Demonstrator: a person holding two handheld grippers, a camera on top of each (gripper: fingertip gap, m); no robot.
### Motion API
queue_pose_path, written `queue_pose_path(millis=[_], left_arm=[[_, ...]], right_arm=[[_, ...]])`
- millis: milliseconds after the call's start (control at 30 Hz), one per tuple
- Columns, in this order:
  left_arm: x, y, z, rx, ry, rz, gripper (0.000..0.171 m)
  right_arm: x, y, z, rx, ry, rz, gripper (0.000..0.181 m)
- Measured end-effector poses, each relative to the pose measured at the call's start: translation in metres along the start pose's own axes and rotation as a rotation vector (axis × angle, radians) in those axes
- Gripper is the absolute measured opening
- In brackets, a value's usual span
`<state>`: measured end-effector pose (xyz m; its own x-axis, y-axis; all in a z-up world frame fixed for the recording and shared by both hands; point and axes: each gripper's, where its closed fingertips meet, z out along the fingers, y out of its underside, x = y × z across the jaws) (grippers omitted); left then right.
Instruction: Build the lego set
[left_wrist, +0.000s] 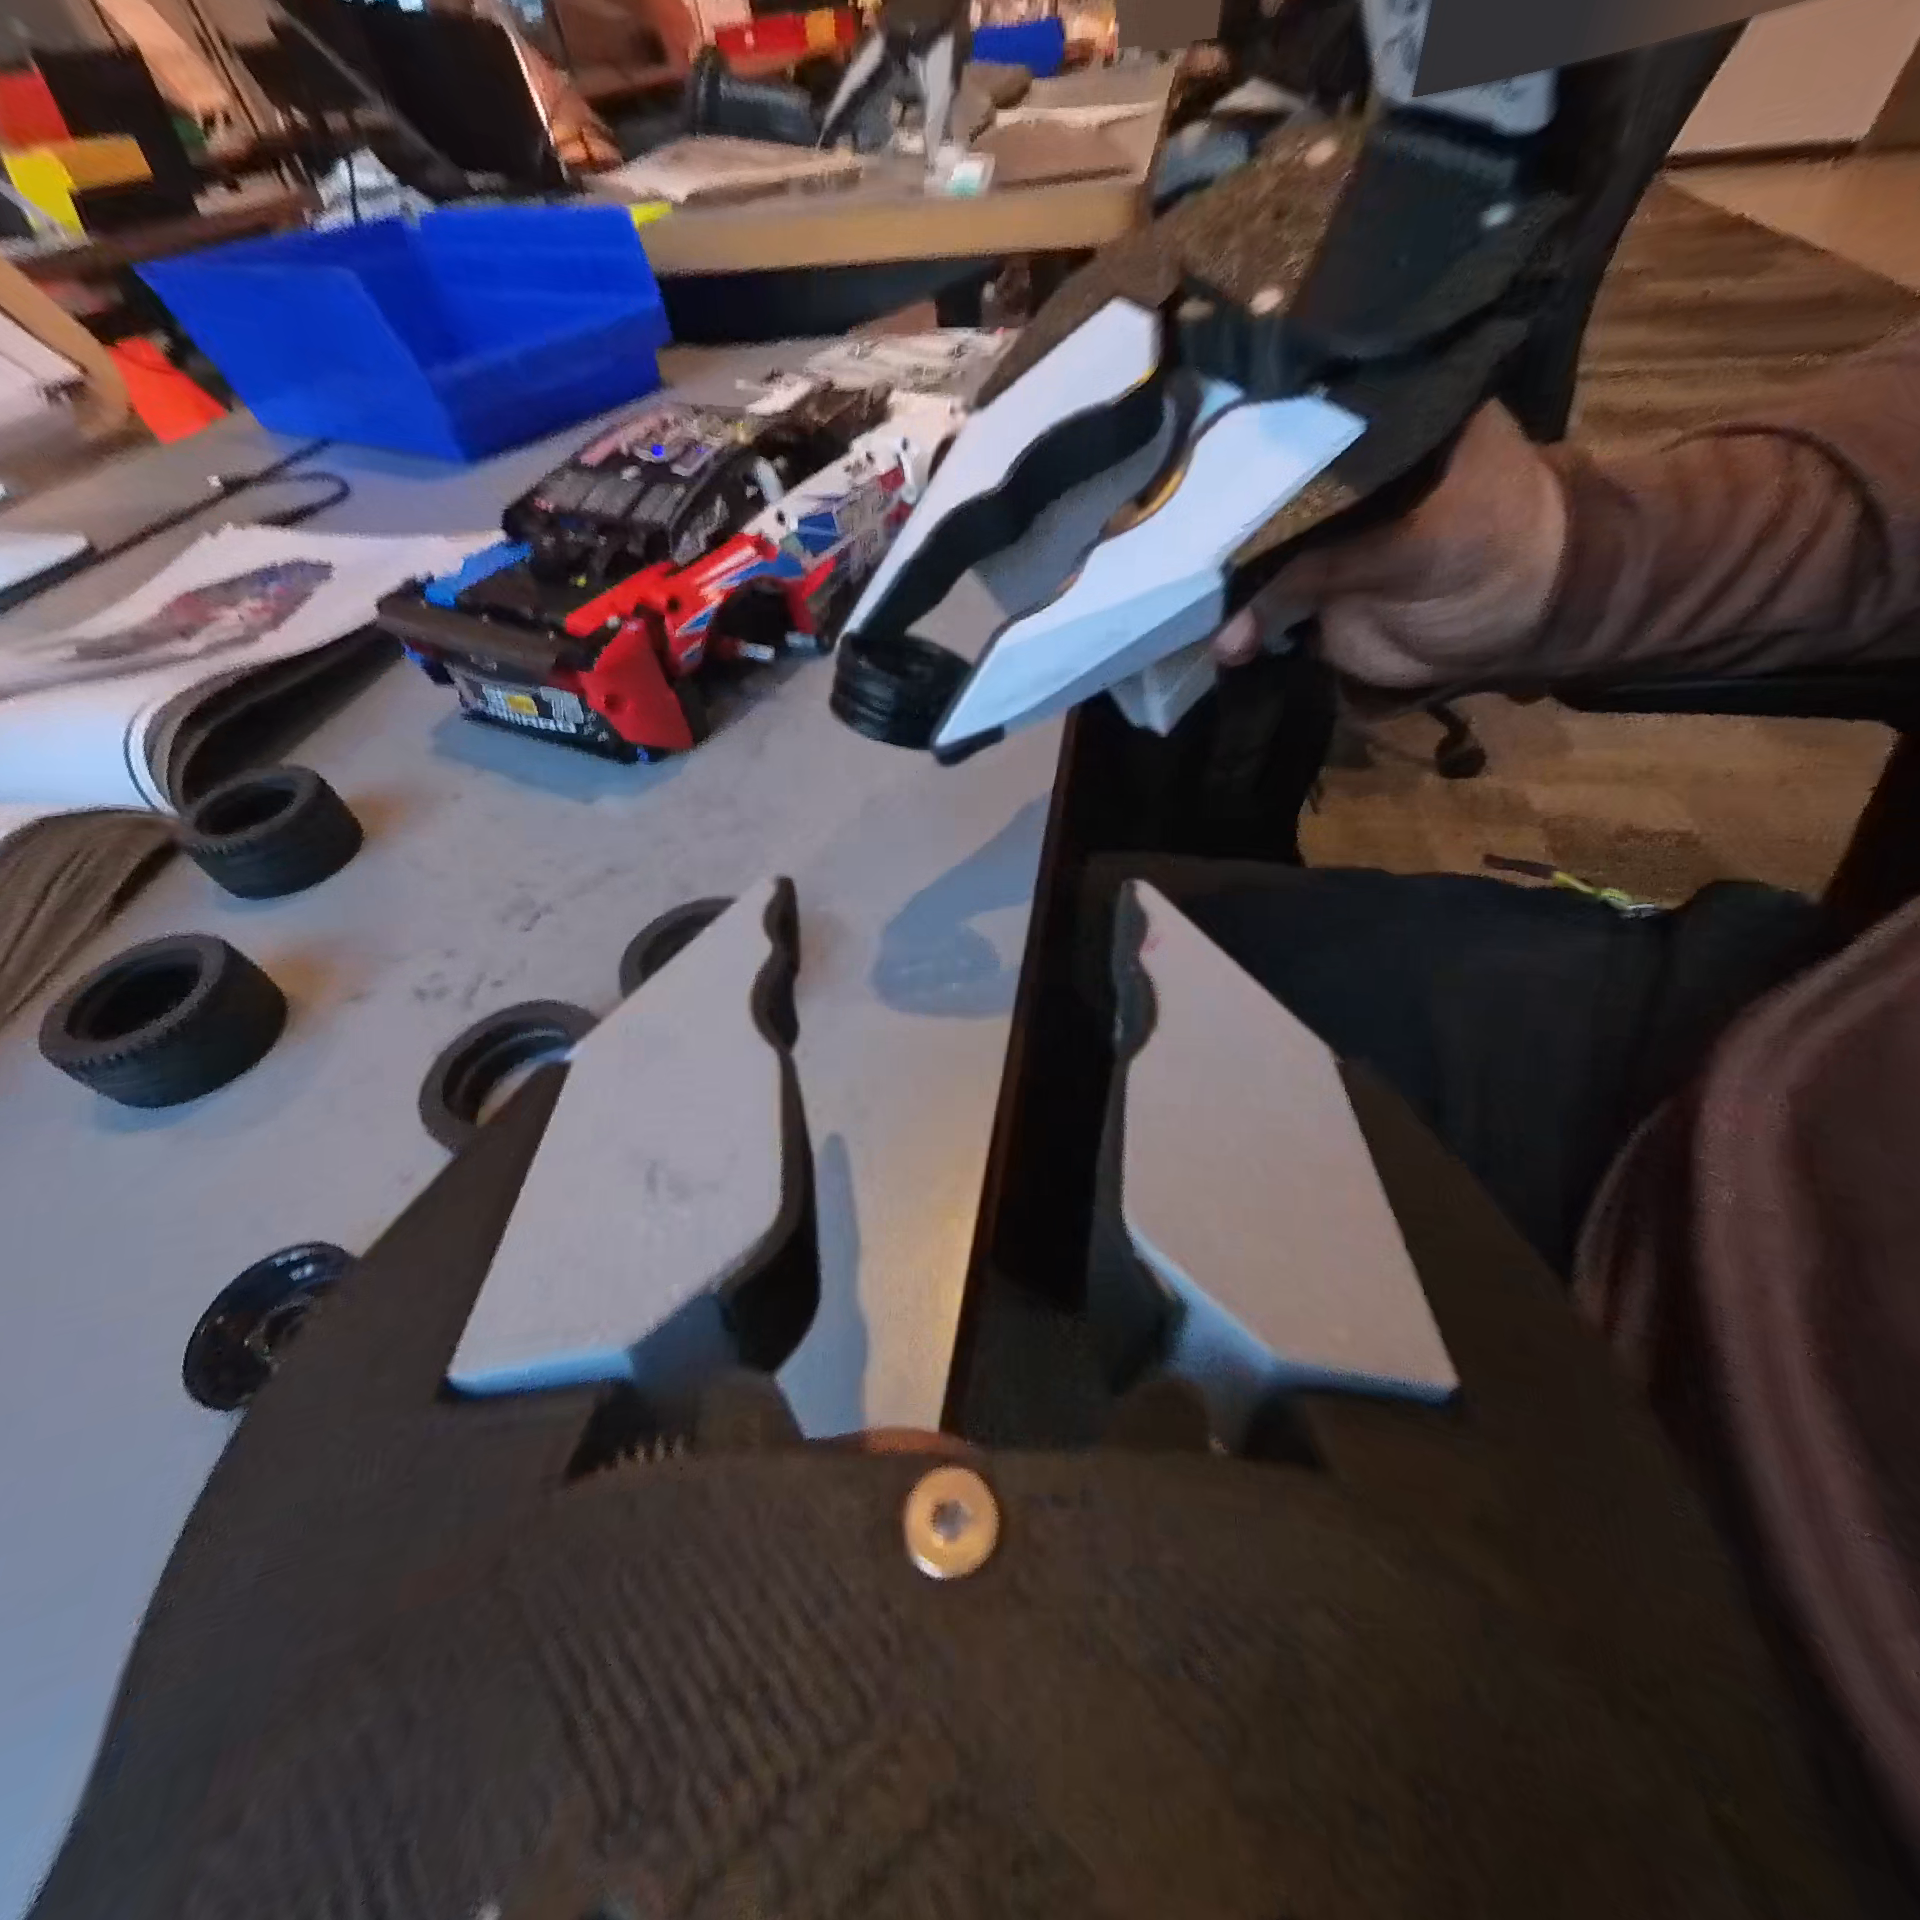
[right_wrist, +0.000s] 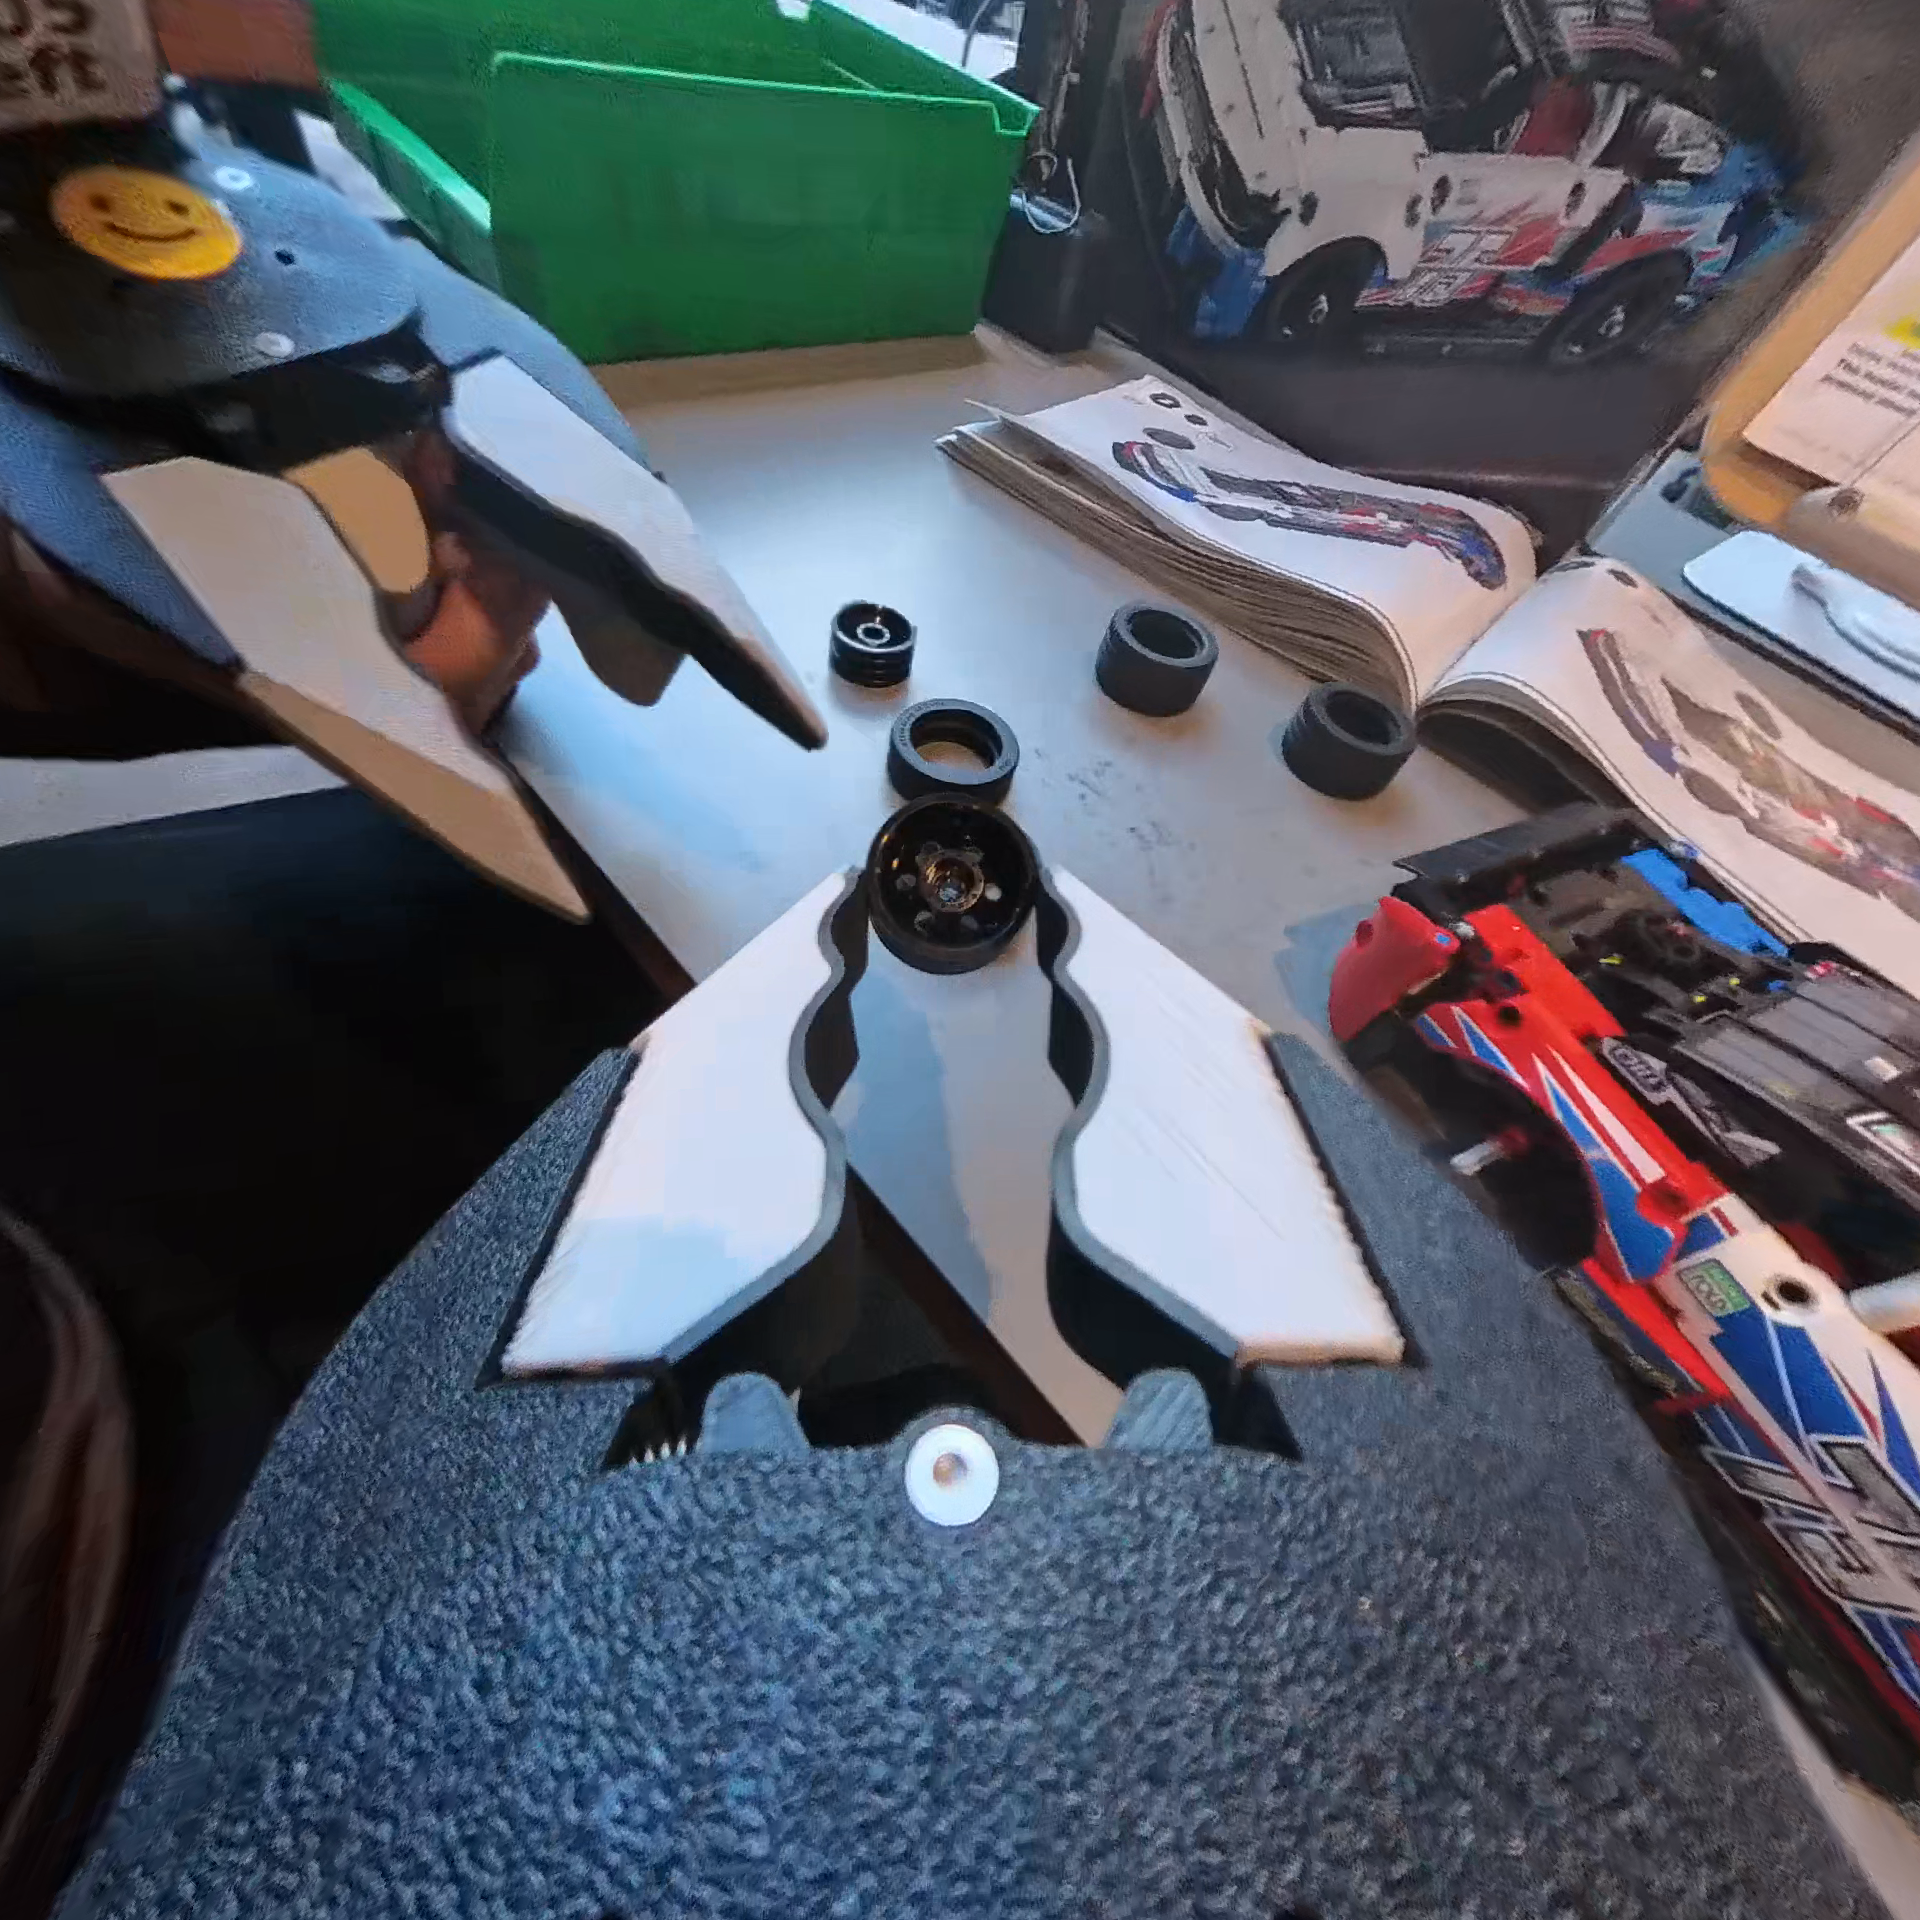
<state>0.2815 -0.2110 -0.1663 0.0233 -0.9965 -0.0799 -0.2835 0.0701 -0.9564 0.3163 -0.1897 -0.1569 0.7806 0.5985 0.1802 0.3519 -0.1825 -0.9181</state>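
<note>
My right gripper (right_wrist: 951, 896) is shut on a black wheel rim (right_wrist: 951, 873) and holds it by the fingertips above the table's near edge. It also shows in the left wrist view (left_wrist: 906, 709), with the rim (left_wrist: 883, 691) just right of the red, white and blue lego car (left_wrist: 665, 592). The car (right_wrist: 1621, 1122) lies on the table to the right of my right gripper. Loose black tyres (right_wrist: 953, 750) (right_wrist: 1155, 660) (right_wrist: 1348, 740) and another rim (right_wrist: 873, 644) lie beyond. My left gripper (left_wrist: 956, 904) is open and empty over the table's edge, left of the right one (right_wrist: 691, 826).
An open instruction booklet (right_wrist: 1351, 540) lies behind the tyres. A green bin (right_wrist: 748, 197) and the set's box (right_wrist: 1455, 177) stand at the back. A blue bin (left_wrist: 436, 312) stands beyond the car. A person's hand and sleeve (left_wrist: 1558, 551) hold the right gripper.
</note>
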Motion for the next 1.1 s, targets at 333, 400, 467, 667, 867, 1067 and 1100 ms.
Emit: queue_pose_path(millis=[333, 400, 467, 667, 867, 1067, 1100], left_arm=[[-0.026, 0.031, -0.006, -0.217, -0.140, -0.048, 0.051], [-0.030, 0.037, -0.011, -0.256, -0.172, -0.021, 0.051], [-0.031, 0.036, -0.013, -0.255, -0.173, -0.016, 0.048], [-0.054, 0.041, -0.011, -0.358, -0.140, 0.067, 0.042], [-0.073, 0.048, 0.006, -0.418, -0.012, 0.125, 0.047], [-0.093, 0.067, 0.007, -0.543, 0.050, 0.174, 0.010], [-0.095, 0.068, 0.005, -0.552, 0.052, 0.179, 0.009]], right_arm=[[0.006, 0.006, -0.009, -0.060, -0.060, 0.071, 0.031], [0.003, 0.000, -0.003, -0.088, -0.130, 0.076, 0.031], [0.006, -0.001, 0.009, -0.136, -0.168, 0.045, 0.031], [0.009, 0.009, 0.050, -0.299, -0.343, 0.053, 0.030], [0.014, 0.018, 0.068, -0.405, -0.435, 0.026, 0.030], [0.012, 0.022, 0.071, -0.431, -0.436, -0.027, 0.030], [0.011, 0.022, 0.072, -0.430, -0.436, -0.031, 0.030]])
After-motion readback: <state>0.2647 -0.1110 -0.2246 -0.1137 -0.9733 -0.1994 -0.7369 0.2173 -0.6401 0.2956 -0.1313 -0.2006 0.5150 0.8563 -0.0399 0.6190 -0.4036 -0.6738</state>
